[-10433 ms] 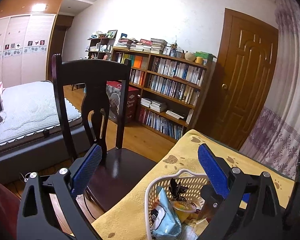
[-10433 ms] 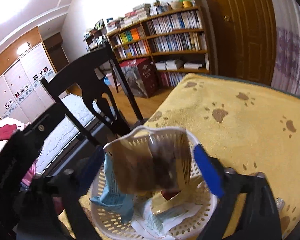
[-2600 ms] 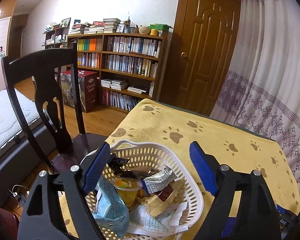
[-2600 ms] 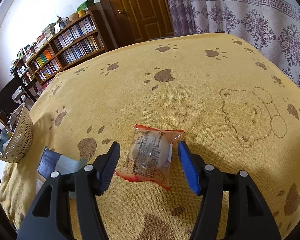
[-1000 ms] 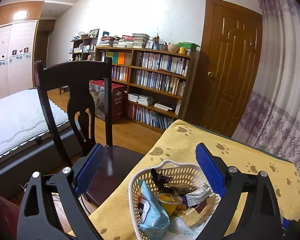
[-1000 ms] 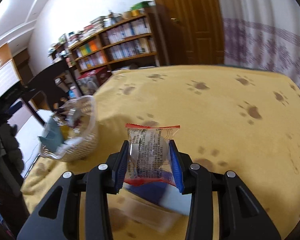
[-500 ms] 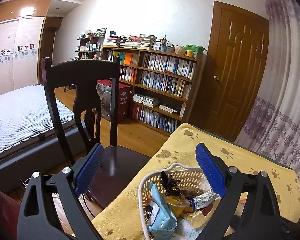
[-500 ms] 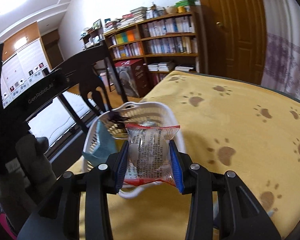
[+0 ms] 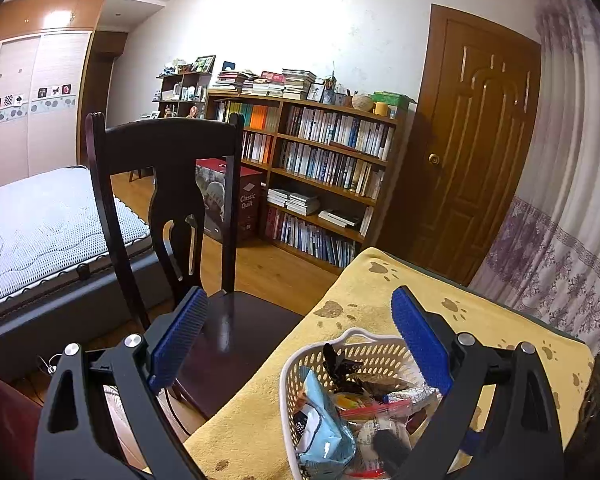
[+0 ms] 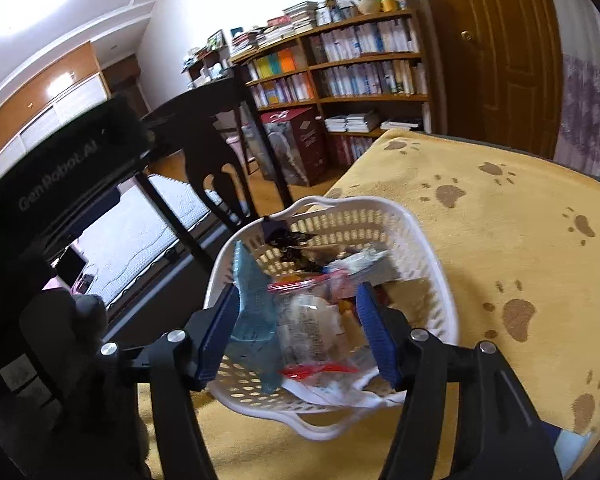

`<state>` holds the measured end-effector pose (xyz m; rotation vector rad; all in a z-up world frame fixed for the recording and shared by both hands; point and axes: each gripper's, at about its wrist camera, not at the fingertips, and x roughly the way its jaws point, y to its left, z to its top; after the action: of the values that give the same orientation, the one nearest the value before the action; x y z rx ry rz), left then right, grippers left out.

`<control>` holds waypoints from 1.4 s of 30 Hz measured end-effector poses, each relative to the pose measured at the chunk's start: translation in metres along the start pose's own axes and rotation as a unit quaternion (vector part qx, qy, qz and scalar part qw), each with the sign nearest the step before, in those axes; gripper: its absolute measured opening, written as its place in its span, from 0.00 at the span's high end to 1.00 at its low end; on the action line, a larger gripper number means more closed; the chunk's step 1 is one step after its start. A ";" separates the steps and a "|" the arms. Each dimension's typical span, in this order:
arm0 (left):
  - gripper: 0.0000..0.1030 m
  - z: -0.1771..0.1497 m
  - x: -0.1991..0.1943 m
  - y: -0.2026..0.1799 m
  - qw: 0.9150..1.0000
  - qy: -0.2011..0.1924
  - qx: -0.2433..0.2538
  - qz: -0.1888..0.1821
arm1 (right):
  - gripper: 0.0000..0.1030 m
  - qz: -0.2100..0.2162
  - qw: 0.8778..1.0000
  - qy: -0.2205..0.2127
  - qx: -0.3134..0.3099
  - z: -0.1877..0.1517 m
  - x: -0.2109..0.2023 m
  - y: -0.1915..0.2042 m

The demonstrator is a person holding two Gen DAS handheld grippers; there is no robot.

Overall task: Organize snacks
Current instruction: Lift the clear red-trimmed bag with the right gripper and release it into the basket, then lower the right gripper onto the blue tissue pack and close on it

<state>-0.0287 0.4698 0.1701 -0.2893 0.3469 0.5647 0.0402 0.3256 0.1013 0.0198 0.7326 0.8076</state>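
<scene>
1. Sitting on the yellow paw-print cloth [image 10: 500, 216] that covers the tabletop is one white plastic basket [image 10: 428, 240] with perforated walls and a wavy rim; it lies near the cloth's edge on the side of the one dark wooden chair [image 9: 160, 148].
2. Inside the basket lie several snacks: one light blue packet [image 10: 252, 300] against the wall nearest the chair, one black wrapper [image 10: 292, 248] at the far wall, one silvery wrapper [image 10: 360, 260] beside it, and others too jumbled to count.
3. One clear packet [image 10: 308, 328] with red sealed ends and a pale round item inside lies on top of the pile, just beside the blue packet, with small dark print on its film.
4. Hanging over the basket, the right gripper [image 10: 300, 332] has its two blue-padded fingers spread either side of the clear packet, not touching it.
5. Off the basket's chair side, the left gripper [image 9: 300, 344] is spread wide and holds nothing; one pad [image 9: 420, 340] overlaps the basket's rim in the left wrist view.
6. Beyond the chair stand one long bookshelf [image 9: 324, 160] and one brown door [image 9: 472, 140].
</scene>
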 end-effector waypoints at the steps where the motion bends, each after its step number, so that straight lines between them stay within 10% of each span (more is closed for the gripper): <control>1: 0.09 0.000 0.000 0.000 1.000 0.000 0.000 0.000 | 0.41 -0.003 1.000 -0.003 0.004 0.000 -0.003 -0.004; 26: 0.09 -0.007 -0.011 -0.033 0.998 -0.008 0.049 -0.025 | 0.41 -0.078 0.992 -0.033 0.088 -0.046 -0.078 -0.114; 42: 0.05 -0.018 -0.028 -0.073 0.992 -0.019 0.111 -0.057 | 0.31 -0.110 0.992 0.060 0.012 -0.087 -0.076 -0.146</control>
<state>-0.0138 0.3915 0.1774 -0.0829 0.3497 0.4144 0.0474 0.1508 0.0391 -0.0870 0.8415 0.5927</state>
